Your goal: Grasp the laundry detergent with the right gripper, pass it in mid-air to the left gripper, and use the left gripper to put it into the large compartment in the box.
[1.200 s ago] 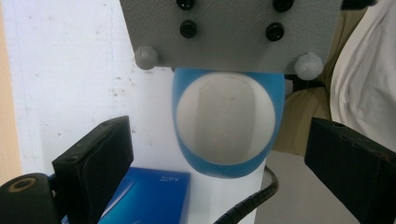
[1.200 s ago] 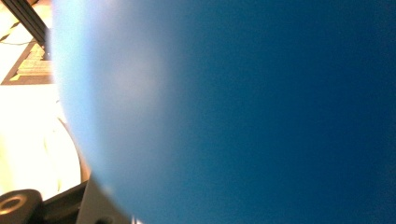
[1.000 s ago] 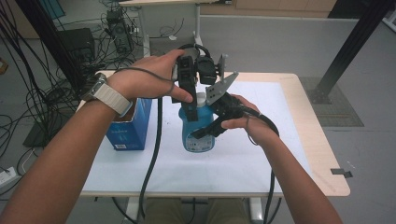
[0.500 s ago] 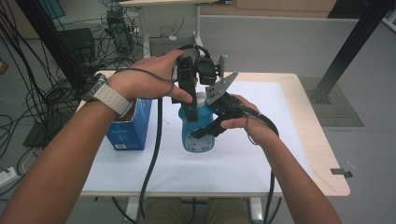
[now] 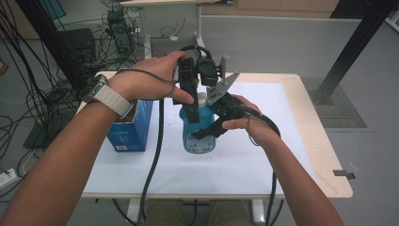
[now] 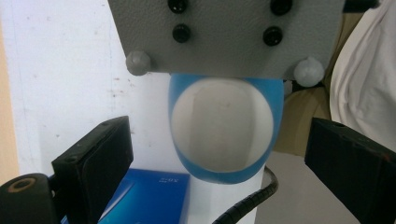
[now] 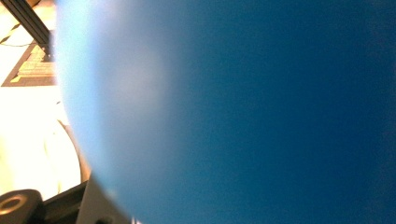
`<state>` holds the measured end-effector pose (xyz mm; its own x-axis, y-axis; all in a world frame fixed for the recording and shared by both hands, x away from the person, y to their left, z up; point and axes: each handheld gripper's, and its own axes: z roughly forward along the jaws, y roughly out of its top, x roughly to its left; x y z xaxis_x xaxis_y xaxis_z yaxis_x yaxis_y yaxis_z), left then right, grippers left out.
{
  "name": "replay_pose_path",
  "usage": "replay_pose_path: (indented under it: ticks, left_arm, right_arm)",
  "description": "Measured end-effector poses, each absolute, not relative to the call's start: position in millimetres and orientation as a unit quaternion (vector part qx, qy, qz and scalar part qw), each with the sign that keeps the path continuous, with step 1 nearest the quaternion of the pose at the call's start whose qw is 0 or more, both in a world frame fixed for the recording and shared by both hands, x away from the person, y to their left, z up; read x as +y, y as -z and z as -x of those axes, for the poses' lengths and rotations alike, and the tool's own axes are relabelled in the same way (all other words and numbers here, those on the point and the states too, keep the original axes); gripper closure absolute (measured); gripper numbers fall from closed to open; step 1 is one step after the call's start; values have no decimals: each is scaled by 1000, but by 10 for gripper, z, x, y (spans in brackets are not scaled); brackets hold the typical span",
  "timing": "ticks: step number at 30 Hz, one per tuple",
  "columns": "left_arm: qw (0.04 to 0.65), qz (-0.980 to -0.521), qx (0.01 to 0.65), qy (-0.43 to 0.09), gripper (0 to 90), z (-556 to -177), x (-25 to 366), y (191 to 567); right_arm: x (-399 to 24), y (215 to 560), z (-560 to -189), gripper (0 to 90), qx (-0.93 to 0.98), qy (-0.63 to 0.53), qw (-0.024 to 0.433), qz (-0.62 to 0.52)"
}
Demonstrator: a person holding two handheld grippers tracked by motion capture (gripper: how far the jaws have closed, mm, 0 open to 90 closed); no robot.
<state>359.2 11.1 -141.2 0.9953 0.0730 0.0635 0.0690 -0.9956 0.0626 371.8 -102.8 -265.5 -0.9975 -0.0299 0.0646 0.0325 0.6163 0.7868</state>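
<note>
Left gripper (image 5: 190, 101) up over the top of the blue bottle (image 5: 200, 134) in the high view, pointing down, held in the left hand (image 5: 155, 80). Right gripper (image 5: 214, 127) pressed in from the side, clamped on the bottle's round body, held in the right hand (image 5: 247, 120). Bottle standing upright near the middle of the white table (image 5: 263, 160), with a blue box (image 5: 129, 129) just beside it on the left. In the left gripper view, two black pads (image 6: 95, 163) wide apart, one at each side, touching nothing. Between them and farther off, the blue bottle (image 6: 223, 128) seen from above with its white label, under the grey plate (image 6: 224, 32) of the other gripper. Corner of the blue box (image 6: 144, 196) low down. In the right gripper view, blurry blue bottle (image 7: 243, 112) very close up, squeezed tight against the camera.
</note>
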Motion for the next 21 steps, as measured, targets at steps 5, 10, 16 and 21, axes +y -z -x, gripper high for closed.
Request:
replay_pose_path:
  ticks: [5,10,16,21]
  left_arm:
    - [30,-999,33,-30,83,-3587,101,1417]
    - [30,-999,32,-30,83,-3590,98,1418]
    - [32,-999,32,-29,83,-3592,88,1433]
    - [34,-999,30,-28,85,-3600,78,1453]
  right_arm:
    - [-1029,2652,-3717,434,-897,440,36,1]
    - [-1023,2655,-3715,433,-898,438,36,0]
    - [-1025,2648,-3709,433,-898,438,37,0]
    - [-1026,2639,-3706,433,-898,438,36,-1]
